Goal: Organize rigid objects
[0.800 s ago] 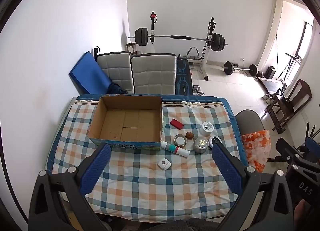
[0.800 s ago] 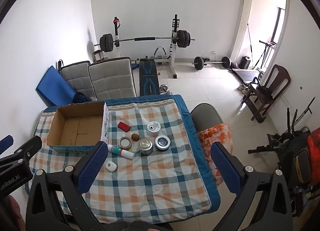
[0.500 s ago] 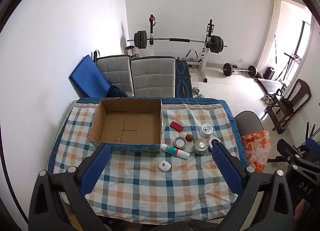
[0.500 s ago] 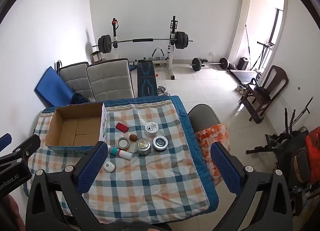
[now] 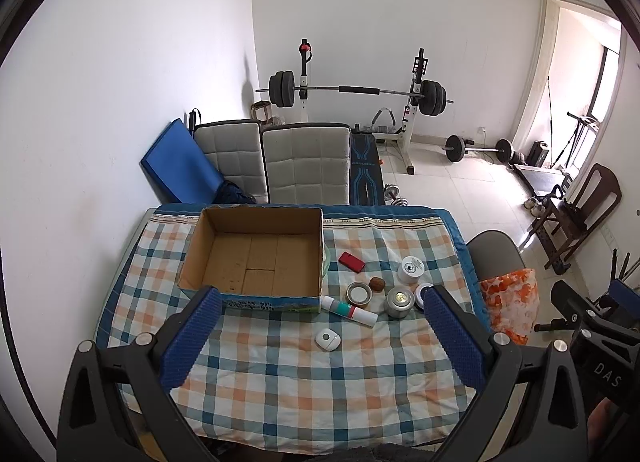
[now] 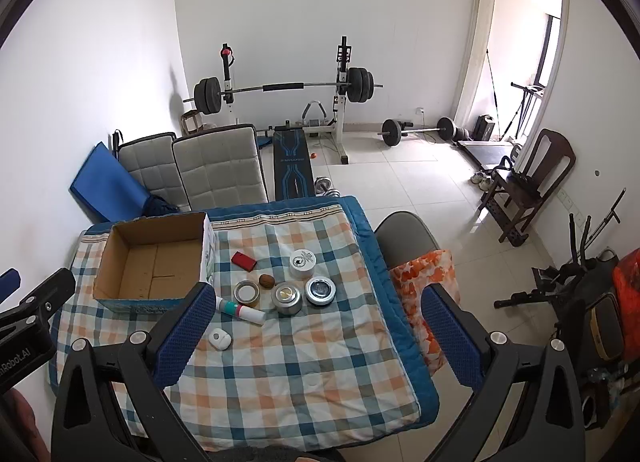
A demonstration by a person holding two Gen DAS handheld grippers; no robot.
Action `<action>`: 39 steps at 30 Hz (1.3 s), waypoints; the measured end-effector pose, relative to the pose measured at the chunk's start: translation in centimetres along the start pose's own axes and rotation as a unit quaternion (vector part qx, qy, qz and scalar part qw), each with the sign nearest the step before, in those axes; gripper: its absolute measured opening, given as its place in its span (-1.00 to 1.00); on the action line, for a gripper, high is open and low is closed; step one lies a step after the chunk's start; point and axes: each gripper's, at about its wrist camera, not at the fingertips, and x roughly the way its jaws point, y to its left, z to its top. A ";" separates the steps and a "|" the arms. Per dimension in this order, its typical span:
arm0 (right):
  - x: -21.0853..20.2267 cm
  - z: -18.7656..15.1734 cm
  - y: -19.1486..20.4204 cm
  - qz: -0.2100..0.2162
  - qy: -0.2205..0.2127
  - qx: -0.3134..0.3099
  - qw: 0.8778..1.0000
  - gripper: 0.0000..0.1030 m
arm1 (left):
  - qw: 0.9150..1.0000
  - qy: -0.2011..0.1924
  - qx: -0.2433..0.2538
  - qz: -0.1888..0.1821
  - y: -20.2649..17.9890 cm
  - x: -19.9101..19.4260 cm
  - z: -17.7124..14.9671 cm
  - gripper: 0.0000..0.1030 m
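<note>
Overhead, both grippers are hanging above a table draped in a checked cloth, tilted down toward it. The left gripper is standing with its jaws spread as wide as they go, nothing between the blue pads; the right gripper is gaping just the same, also gripping nothing.

A cardboard box is sitting open and bare inside, left of centre in the left wrist view and at the left middle of the right wrist view. To its right the small things are lying in a loose cluster: a red case is resting nearest the box's far corner, a white jar is standing to the right of it, and a brown nut is lying between them, a little lower. Below those, an open tin and a silver tin are sitting side by side, with a round blue-lidded tin at the right end of that row. A white tube with a green and red band is lying slantwise just beside the box's near corner. A small white pod is lying alone on the cloth, lower in the frame.
</note>
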 end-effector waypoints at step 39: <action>-0.1 0.0 0.7 0.005 -0.007 -0.003 1.000 1.00 | 1.000 -0.003 -0.001 0.000 0.0 -0.1 -0.2 1.00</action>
